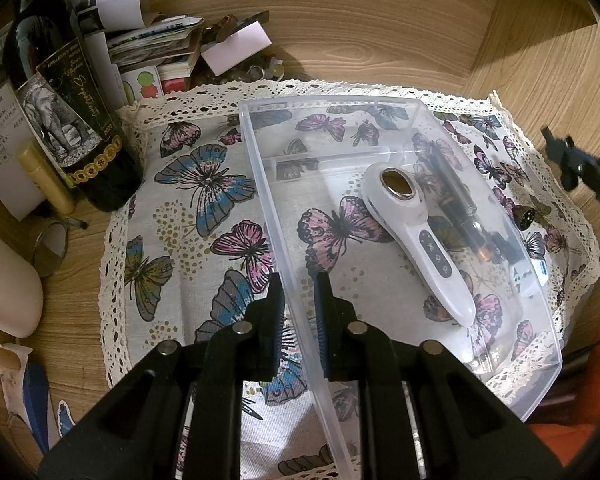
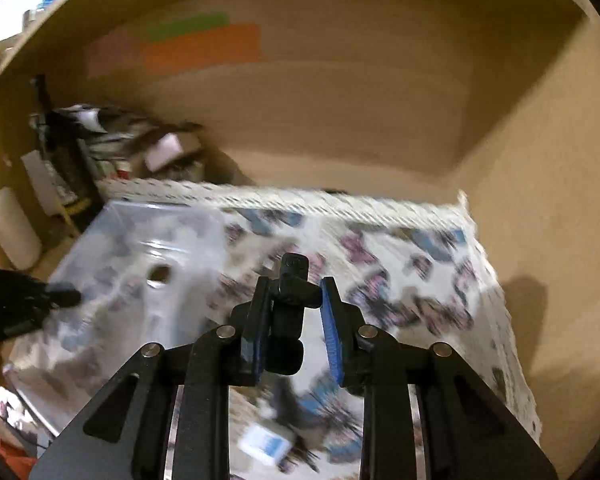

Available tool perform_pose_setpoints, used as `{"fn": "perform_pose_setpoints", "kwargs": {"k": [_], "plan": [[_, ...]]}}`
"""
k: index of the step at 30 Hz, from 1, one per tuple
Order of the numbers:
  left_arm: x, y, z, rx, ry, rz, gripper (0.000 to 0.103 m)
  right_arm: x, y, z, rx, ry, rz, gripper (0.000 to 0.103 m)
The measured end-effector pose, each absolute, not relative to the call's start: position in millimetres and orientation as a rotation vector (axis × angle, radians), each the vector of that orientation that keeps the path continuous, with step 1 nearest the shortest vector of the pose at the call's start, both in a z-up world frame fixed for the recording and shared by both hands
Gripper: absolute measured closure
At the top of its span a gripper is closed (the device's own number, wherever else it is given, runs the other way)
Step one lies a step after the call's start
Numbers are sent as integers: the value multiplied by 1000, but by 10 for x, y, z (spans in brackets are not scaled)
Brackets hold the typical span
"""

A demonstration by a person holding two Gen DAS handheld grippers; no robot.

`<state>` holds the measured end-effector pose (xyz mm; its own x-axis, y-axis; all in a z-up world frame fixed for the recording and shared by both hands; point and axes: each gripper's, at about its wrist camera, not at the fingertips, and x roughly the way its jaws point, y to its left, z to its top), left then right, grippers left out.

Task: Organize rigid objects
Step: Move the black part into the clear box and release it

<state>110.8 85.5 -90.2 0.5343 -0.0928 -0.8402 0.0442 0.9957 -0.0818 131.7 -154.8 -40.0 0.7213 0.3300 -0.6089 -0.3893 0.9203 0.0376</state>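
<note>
A clear plastic bin [image 1: 260, 168] stands on a butterfly cloth [image 1: 204, 184]. In it lie a white handheld device [image 1: 416, 236], a dark pen-like object [image 1: 460, 200] and a small white item [image 1: 528, 276]. My left gripper [image 1: 298, 300] straddles the bin's left wall, jaws close on it. My right gripper [image 2: 294, 300] holds a small black clip-like object [image 2: 290, 308] above the cloth [image 2: 400, 264], right of the bin [image 2: 132, 248]. This view is blurred. The right gripper's tip also shows at the right edge of the left wrist view [image 1: 568, 156].
A dark wine bottle [image 1: 72, 120] stands left of the cloth, with a pile of papers and boxes [image 1: 152, 40] behind it. A small round mirror [image 1: 50, 248] lies on the wooden desk [image 1: 340, 20]. A wooden wall rises behind. A small white and blue box [image 2: 264, 444] lies on the cloth.
</note>
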Motion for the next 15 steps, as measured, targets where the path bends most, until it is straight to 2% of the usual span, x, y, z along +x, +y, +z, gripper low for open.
{"fn": "perform_pose_setpoints", "kwargs": {"k": [7,15], "plan": [[1110,855,-903,-54,1003,-85,88,1298,-1039,-321,-151,624,529,81],[1108,856,-906,-54,1002,-85,88,1306,-601,-425,-209,673,656,81]]}}
